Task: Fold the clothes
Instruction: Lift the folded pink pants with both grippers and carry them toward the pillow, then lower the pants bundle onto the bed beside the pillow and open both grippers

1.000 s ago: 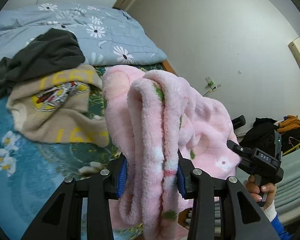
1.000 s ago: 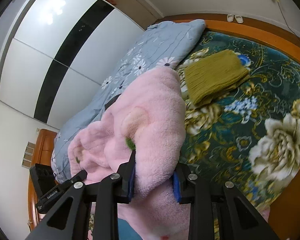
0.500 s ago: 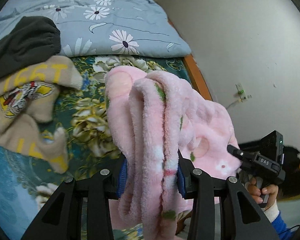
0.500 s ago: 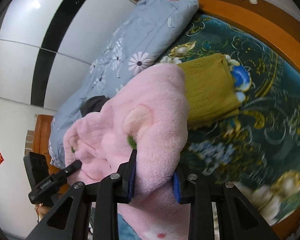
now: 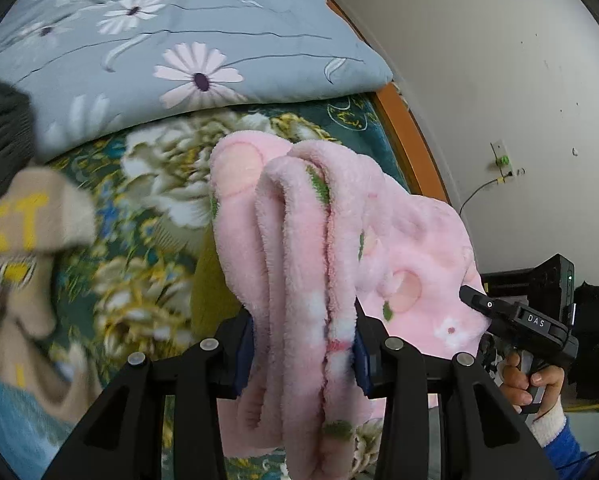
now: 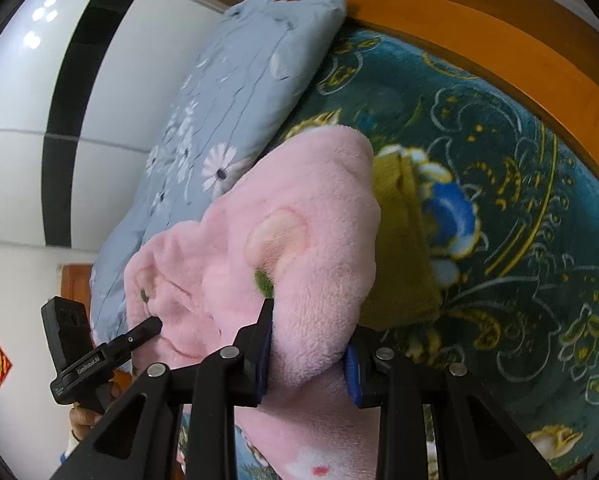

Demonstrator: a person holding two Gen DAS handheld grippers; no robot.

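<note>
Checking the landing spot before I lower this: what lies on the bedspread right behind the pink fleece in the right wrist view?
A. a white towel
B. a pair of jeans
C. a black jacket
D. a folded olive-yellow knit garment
D: in the right wrist view a folded olive-yellow knit garment lies on the floral bedspread directly behind the pink fleece that the right gripper clamps.

I see a fluffy pink fleece garment [image 5: 299, 248] dotted with peach circles, green leaves and white flowers. Beneath lies a dark teal bedspread [image 6: 499, 160] patterned with cream, gold and blue blossoms, a grey-blue daisy-print quilt [image 5: 179, 40], an olive-yellow knit [image 6: 403, 240], and a beige shirt [image 5: 27, 220] with yellow letters.
</note>
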